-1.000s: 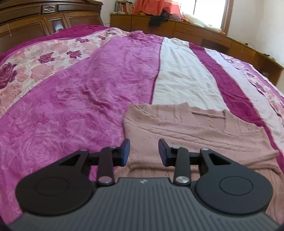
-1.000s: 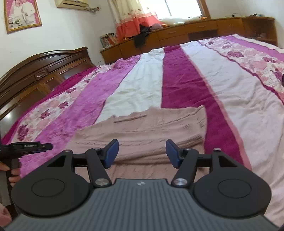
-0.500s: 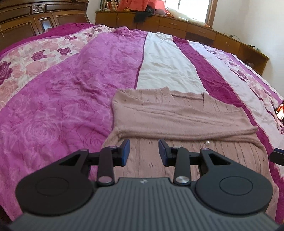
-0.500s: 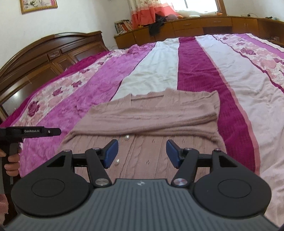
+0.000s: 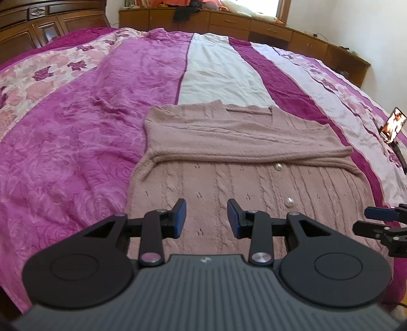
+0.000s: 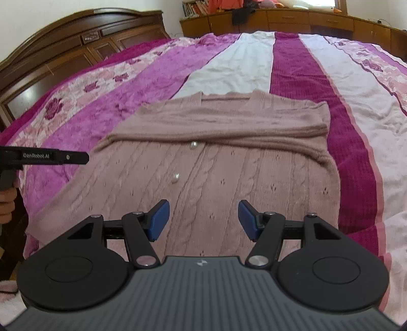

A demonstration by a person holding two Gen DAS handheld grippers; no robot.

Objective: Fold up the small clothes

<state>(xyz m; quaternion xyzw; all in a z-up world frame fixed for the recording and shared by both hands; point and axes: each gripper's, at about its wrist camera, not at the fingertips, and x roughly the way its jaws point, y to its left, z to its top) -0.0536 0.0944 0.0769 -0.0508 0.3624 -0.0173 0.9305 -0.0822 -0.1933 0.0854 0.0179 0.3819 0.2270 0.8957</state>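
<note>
Both jaws released, hovering over pink cable-knit cardigan (image 5: 254, 178), lower centre; left gripper (image 5: 206, 218), right gripper (image 6: 203, 220). Risk: snagging pearl button (image 6: 175, 178), folded sleeves (image 6: 216, 127) slipping loose.

You are working in a home bedroom. A wide bed covered by a striped magenta, white and floral bedspread (image 5: 142, 107) fills the view. At the bed's left side stands a carved dark wooden headboard (image 6: 76, 38). Beyond the bed's far side a run of low wooden cabinets (image 5: 254, 23) lines the wall, with books (image 6: 194, 7) and heaped clothing (image 5: 183, 12) on top, beneath a bright window (image 5: 264, 6).
</note>
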